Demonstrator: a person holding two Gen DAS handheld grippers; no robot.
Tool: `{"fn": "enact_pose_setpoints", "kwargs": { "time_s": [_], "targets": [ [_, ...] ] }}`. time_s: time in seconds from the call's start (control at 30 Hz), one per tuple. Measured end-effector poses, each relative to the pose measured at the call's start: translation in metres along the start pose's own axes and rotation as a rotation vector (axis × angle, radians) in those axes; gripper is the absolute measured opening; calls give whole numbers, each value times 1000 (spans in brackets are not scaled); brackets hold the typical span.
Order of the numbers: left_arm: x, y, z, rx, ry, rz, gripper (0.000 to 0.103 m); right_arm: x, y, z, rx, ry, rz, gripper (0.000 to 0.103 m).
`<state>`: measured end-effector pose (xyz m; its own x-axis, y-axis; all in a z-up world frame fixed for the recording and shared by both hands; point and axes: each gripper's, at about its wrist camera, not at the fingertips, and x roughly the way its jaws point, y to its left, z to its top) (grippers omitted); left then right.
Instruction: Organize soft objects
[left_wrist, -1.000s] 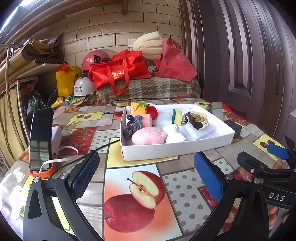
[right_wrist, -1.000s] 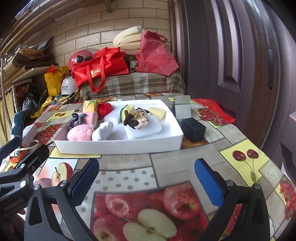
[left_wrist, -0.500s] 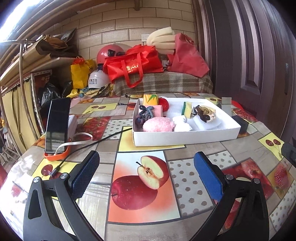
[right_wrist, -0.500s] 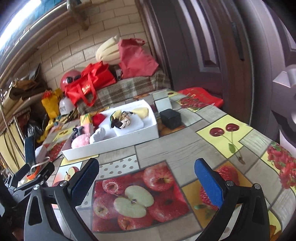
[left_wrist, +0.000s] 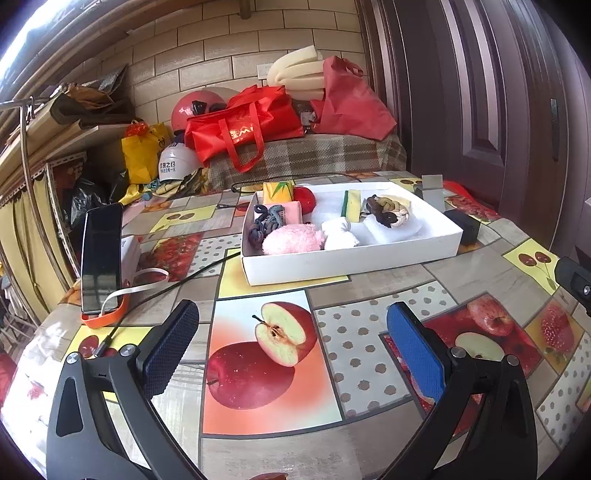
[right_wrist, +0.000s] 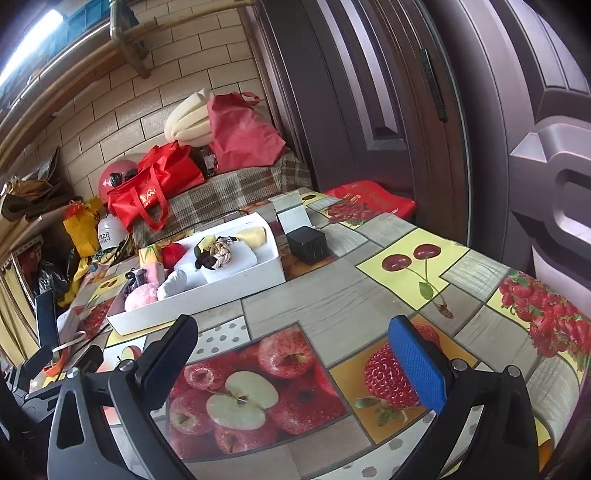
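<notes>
A shallow white box (left_wrist: 351, 254) (right_wrist: 236, 288) sits on the fruit-print table and holds several soft things: a pink fluffy ball (left_wrist: 293, 239) (right_wrist: 140, 297), a white knotted cloth (left_wrist: 340, 236) (right_wrist: 173, 283), a dark grey knotted rope (left_wrist: 266, 225), a pink block (left_wrist: 291, 214), a red ball (left_wrist: 306, 197) (right_wrist: 173, 254), a yellow-green sponge (left_wrist: 352, 205) and a brown-and-cream braided knot (left_wrist: 388, 213) (right_wrist: 218, 255) on white foam. My left gripper (left_wrist: 291, 347) hovers open, well short of the box. My right gripper (right_wrist: 293, 354) is open too, further back and to the right.
A phone (left_wrist: 101, 258) leans in an orange stand at the table's left, with a cable (left_wrist: 199, 269) running toward the box. A black cube (right_wrist: 308, 244) and a grey block (left_wrist: 432, 190) stand right of the box. Bags and helmets crowd a bench (left_wrist: 303, 155) behind. A door (right_wrist: 406, 110) flanks the right.
Both grippers have pulled back and risen from the box, which looks smaller now. The right gripper swung to the right and tilted. Both stayed open and empty.
</notes>
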<state>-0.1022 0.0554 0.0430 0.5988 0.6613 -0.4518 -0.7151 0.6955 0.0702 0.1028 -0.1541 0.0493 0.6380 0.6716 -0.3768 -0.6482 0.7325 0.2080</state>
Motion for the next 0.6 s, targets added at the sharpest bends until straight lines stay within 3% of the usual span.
{"fn": "enact_pose_setpoints", "kwargs": {
  "time_s": [0.6],
  "targets": [
    [-4,-1,0,-3,-1,-50,103,-18,34,-6,-190,-107,-28,103]
  ]
}}
